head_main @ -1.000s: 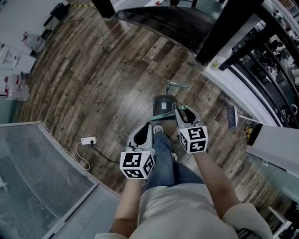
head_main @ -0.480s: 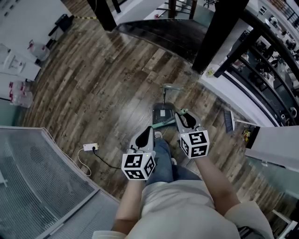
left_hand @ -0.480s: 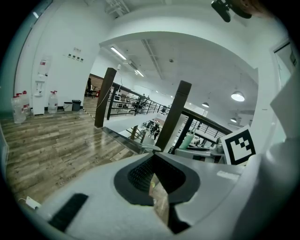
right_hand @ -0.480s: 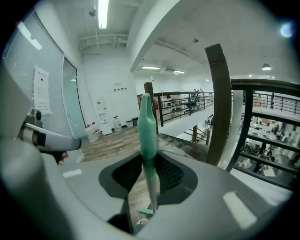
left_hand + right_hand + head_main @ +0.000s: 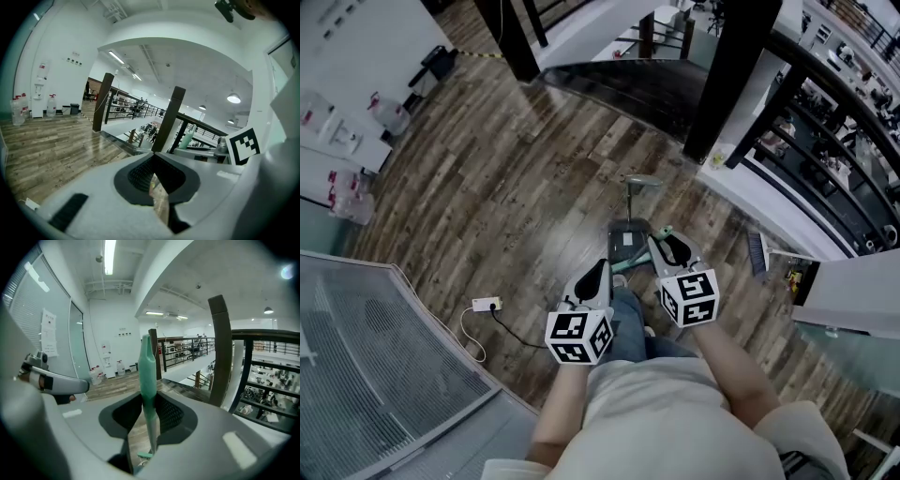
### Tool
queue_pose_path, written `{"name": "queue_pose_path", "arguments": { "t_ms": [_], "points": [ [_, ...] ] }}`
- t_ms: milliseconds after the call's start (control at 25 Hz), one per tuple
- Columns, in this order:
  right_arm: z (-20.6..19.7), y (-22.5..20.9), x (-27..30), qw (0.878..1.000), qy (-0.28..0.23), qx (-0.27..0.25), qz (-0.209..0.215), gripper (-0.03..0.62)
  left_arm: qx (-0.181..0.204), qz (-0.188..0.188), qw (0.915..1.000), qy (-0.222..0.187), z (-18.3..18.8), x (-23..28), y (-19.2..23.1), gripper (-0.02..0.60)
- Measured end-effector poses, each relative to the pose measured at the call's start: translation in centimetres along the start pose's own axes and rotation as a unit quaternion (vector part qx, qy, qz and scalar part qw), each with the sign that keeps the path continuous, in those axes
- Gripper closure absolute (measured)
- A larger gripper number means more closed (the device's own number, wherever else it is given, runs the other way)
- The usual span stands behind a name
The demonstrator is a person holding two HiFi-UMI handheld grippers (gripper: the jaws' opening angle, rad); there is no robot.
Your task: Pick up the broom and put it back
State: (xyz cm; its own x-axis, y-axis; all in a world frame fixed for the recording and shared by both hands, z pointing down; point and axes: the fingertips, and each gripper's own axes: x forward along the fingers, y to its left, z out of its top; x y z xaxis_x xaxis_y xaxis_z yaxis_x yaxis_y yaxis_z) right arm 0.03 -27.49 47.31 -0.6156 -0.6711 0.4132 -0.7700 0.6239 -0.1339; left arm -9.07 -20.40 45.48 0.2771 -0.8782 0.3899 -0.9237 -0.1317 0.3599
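Above the wooden floor (image 5: 516,169), green broom (image 5: 148,366) handle clamped upright between right gripper (image 5: 149,399) jaws, left gripper (image 5: 153,157) carried alongside, pressed together on nothing, grey dustpan (image 5: 627,234) seen below.

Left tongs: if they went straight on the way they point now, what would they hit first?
Most likely the wooden floor short of the stairwell; nothing stands nearer the left tongs in their own view. The dark post lies beyond, though depth is unclear.
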Motion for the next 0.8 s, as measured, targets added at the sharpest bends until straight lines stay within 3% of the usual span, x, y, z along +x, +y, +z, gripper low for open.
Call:
{"name": "queue_pose_path", "arguments": {
  "t_ms": [800],
  "points": [
    [1.4, 4.2, -8.4, 0.999, -0.027, -0.023, 0.033, 0.491, 0.017, -0.001, 0.9997, -0.017, -0.8, -5.9, -4.4, 0.578]
  ]
}}
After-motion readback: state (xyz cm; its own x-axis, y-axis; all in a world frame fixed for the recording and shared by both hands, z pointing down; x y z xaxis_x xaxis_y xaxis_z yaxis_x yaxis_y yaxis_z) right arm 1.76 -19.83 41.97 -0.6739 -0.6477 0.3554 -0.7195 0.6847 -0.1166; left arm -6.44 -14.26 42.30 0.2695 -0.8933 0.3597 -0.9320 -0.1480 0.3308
